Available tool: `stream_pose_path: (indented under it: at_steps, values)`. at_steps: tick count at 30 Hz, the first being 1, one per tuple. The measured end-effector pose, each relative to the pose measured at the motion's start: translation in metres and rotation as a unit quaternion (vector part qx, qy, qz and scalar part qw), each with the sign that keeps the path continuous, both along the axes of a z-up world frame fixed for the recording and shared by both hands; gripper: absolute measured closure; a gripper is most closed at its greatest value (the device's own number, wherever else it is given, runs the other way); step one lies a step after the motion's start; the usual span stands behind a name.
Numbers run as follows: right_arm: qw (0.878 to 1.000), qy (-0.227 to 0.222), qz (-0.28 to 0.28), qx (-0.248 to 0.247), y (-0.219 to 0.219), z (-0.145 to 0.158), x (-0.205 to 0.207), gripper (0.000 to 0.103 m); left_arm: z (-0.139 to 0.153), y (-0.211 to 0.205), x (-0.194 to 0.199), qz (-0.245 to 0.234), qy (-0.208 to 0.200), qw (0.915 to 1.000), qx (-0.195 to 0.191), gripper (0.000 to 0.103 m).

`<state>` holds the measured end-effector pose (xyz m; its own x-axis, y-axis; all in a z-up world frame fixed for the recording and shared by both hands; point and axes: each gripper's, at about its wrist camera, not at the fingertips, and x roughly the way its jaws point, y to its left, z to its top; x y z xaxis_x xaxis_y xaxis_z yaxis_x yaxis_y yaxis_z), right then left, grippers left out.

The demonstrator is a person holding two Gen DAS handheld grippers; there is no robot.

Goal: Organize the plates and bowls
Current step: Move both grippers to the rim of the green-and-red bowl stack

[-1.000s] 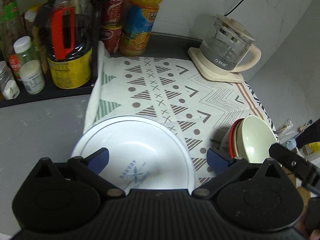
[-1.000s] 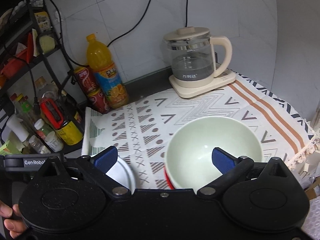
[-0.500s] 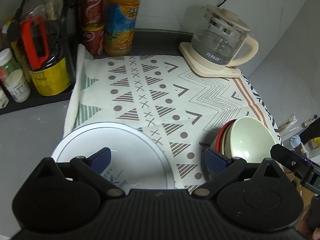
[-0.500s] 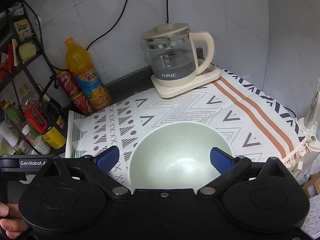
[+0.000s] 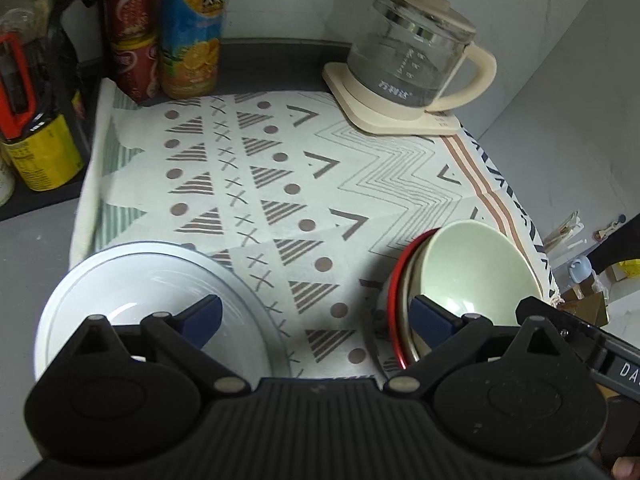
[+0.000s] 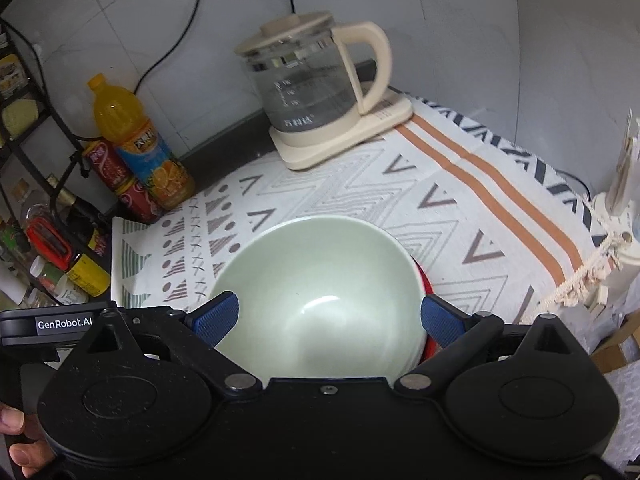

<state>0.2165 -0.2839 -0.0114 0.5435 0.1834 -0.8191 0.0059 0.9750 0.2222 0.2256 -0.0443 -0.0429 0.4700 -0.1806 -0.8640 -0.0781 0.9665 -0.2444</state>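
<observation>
On patterned woven cloth [image 5: 360,184], glossy round white plate [image 5: 132,292], pale green bowl [image 6: 320,292], both tools [image 5: 316,316] [image 6: 328,316] spread apart.

Your patterned cloth [image 5: 280,168] covers the counter; glass kettle [image 5: 408,52] on its cream base [image 5: 384,120] sits at 1 o'clock; orange juice bottle [image 5: 192,36] at 11 o'clock, touching two stacked red cans [image 5: 132,44]; yellow-labelled jar [image 5: 40,152] at 9 o'clock on the dark rack.
</observation>
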Motion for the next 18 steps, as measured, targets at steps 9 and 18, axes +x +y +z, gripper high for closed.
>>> stream_pose_path:
  at_steps: [9, 18]
  values:
    - [1.0, 0.015, 0.002, 0.011, -0.016, -0.005, 0.005, 0.009, -0.013, -0.018, 0.009, -0.009, 0.015, 0.9997, -0.017, 0.012]
    - [0.999, 0.053, -0.005, 0.008, -0.032, -0.024, 0.007, 0.011, -0.022, -0.04, 0.014, -0.02, 0.026, 0.9992, -0.021, 0.014]
